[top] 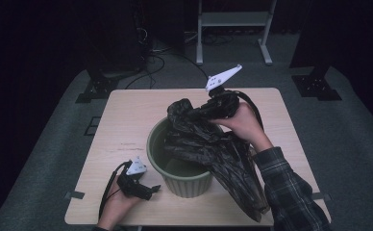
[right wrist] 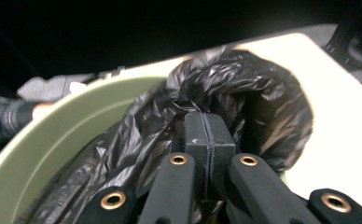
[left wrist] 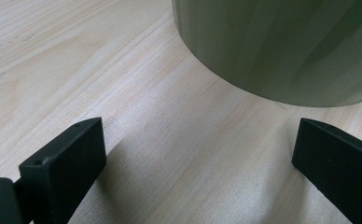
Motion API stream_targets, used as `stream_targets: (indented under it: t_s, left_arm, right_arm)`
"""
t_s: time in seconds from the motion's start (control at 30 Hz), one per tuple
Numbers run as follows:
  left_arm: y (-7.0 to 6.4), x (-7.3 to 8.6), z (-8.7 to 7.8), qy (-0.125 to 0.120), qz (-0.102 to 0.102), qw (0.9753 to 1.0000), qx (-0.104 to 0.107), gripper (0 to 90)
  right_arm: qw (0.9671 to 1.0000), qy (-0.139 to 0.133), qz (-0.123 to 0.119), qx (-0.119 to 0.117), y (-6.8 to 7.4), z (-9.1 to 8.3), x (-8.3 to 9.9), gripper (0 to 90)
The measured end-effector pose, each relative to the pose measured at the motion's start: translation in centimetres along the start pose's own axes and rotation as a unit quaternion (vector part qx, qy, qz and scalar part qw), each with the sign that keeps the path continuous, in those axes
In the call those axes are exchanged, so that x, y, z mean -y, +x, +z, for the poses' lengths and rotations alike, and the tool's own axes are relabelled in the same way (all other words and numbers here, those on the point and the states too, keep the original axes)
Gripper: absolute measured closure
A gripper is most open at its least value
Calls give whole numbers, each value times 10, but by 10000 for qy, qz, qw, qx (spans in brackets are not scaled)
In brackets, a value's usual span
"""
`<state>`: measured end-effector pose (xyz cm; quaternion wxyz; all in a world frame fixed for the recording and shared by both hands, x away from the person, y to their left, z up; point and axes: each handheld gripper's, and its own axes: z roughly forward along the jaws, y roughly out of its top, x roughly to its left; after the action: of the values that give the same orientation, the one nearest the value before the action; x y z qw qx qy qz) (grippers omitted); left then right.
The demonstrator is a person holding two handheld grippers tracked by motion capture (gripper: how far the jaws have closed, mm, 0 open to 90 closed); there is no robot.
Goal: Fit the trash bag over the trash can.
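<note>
On the table (top: 127, 120) stands a green bin (top: 167, 175), and a black bag (top: 208, 144) is draped half across it: one end bunched above the far rim, the rest trailing down over the near right side onto the wood. The right gripper (top: 218, 103) has its jaws pressed together on a fold of that bag at the far rim, and in the right gripper view the plastic (right wrist: 244, 98) balloons just ahead of the pinch. The left gripper (top: 148, 188) rests low beside the bin's near left wall, its jaws wide apart with nothing but bare wood between them; the left gripper view shows the ribbed wall (left wrist: 281, 46) close in front.

From where I stand, the worry is the single pinch. The film looks thin and slick, so a tug could slip it free or tear it. With the bin unheld, a pull might also drag or tip it, and the trailing part could snag on the rim.
</note>
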<state>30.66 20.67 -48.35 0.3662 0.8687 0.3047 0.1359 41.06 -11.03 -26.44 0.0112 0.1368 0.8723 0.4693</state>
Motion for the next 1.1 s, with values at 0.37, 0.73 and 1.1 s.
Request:
stream_targets:
  t_s: [0.37,0.73,1.1]
  left_arm:
    - [0,0,0,2,4,10000,1,15]
    - [0,0,0,0,-1,10000,0,15]
    - [0,0,0,4,3,10000,1,15]
  right_arm:
    - [9963,664,-210,-504,19,29,12,872]
    - [9990,-362,79,-238,10,-27,14,618]
    - [9963,-833,199,-112,-7,-10,-14,487]
